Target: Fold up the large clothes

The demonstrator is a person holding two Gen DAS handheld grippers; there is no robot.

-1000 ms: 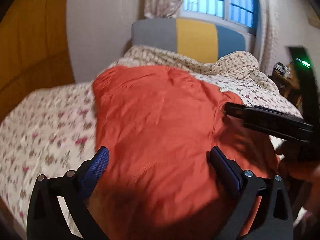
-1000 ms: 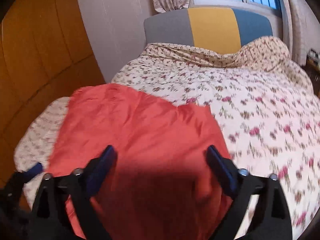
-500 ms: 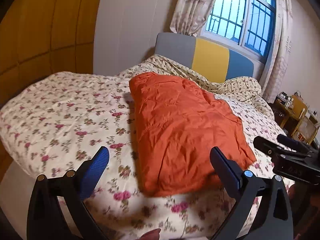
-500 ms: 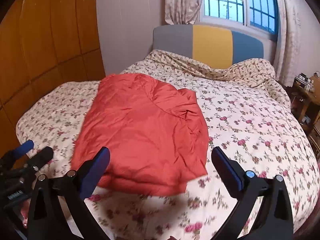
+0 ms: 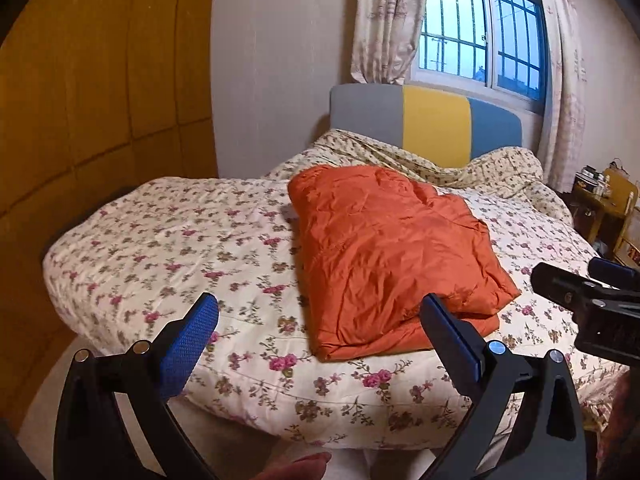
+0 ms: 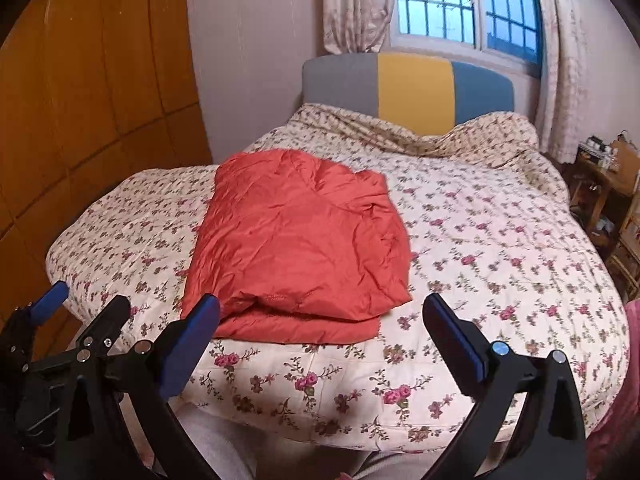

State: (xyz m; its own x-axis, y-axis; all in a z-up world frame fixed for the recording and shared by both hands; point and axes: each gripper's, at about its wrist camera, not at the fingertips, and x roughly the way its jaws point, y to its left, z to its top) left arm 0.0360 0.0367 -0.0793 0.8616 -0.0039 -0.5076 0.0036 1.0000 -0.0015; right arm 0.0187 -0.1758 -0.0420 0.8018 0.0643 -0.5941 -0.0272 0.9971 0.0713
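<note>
Orange garment (image 5: 384,248), one piece only, lies folded into a thick, wrinkled rectangle with layered edges at its near end, on the floral bedspread (image 5: 208,248) of the single bed. Two claws are in view. Left claw (image 5: 320,334) hangs empty with its blue pads spread wide, the garment ahead of it, not touched. Right claw (image 6: 320,332) is likewise spread wide and empty, short of the garment's near edge. One striped headboard (image 6: 412,84) stands behind, under one barred window (image 6: 460,4).
</note>
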